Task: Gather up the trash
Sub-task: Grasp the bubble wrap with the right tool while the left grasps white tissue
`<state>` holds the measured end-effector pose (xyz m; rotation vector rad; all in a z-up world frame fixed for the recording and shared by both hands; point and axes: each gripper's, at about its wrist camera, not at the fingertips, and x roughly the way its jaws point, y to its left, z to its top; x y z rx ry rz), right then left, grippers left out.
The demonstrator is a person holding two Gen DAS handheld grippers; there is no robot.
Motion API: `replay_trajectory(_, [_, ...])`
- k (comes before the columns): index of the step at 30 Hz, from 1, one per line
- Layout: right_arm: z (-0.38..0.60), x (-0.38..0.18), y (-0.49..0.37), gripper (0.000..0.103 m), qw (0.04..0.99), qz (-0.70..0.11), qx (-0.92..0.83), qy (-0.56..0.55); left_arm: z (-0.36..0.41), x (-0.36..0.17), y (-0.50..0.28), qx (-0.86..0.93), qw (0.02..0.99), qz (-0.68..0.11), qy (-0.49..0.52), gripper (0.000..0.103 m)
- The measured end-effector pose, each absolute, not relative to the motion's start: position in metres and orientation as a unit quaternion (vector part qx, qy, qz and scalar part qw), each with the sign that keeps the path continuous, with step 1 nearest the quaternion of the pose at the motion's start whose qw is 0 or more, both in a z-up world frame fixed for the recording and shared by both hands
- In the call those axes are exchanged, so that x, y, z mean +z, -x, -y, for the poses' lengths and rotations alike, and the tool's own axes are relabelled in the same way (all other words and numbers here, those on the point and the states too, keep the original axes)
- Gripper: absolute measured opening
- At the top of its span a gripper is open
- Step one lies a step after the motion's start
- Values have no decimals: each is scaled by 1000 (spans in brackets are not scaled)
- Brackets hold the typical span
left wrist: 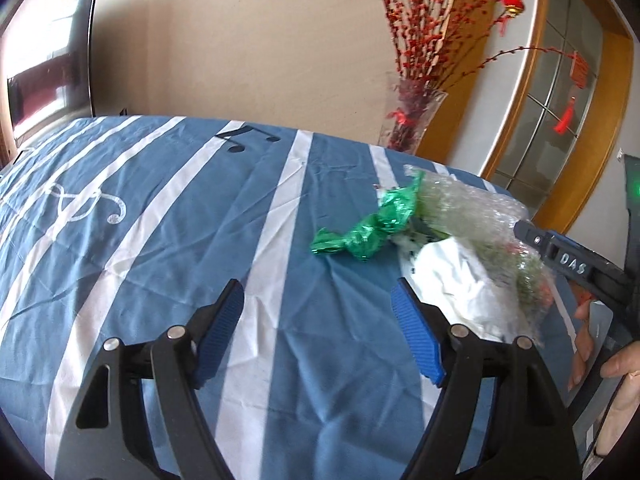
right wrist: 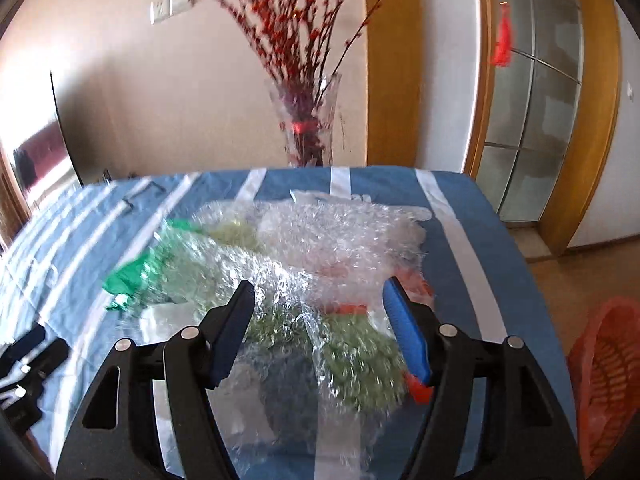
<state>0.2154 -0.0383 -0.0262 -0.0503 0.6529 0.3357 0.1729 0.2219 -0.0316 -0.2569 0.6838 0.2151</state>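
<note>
Blue striped tabletop point(left wrist: 168, 240) under everything. Clear plastic wrap point(right wrist: 340, 236) crumpled near far right edge, green foil point(left wrist: 360, 232) touching its left side, white paper point(left wrist: 452, 276) in front. Orange basket point(right wrist: 608, 368) beside tabletop, lower. Left claw point(left wrist: 318, 312) released, above bare cloth. Right claw point(right wrist: 320, 320) released, straddling wrap.

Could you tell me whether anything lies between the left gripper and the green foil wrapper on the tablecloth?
Nothing visible does. The left gripper has its jaws open over bare blue-and-white tablecloth, and the green foil wrapper lies ahead, slightly right. The crumpled white paper sits beside the right-hand jaw, off that line.
</note>
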Motion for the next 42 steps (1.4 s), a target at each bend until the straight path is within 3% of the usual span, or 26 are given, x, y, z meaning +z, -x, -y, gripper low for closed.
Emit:
replay_trajectory(2, [34, -35, -221, 47, 926, -338, 164, 42, -225, -35, -176, 105, 926, -337, 130, 75])
replay_trajectory(3, [34, -40, -223, 25, 921, -349, 166, 47, -226, -36, -177, 104, 926, -338, 130, 75])
replay_trajectory(4, [33, -42, -224, 11, 918, -356, 167, 46, -226, -36, -177, 103, 926, -339, 130, 75])
replay_trajectory(6, [38, -43, -220, 7, 918, -355, 171, 39, -225, -37, -178, 100, 926, -340, 131, 75])
replay_trajectory(21, [128, 8, -145, 4, 955, -270, 120, -8, -197, -33, -191, 49, 929, -344, 130, 75])
replay_trajectory(34, [211, 13, -101, 4, 964, -262, 26, -26, -138, -51, -234, -2, 908, -400, 122, 75])
replay_trajectory(36, [218, 11, -98, 4, 964, -263, 22, -27, -130, -61, -242, -2, 901, -416, 120, 68])
replay_trajectory(40, [229, 9, -94, 4, 964, -265, 17, -34, -120, -64, -244, -15, 901, -418, 116, 36])
replay_trajectory(42, [234, 9, -90, 4, 964, -264, 15, -39, -118, -61, -240, -17, 903, -412, 120, 30])
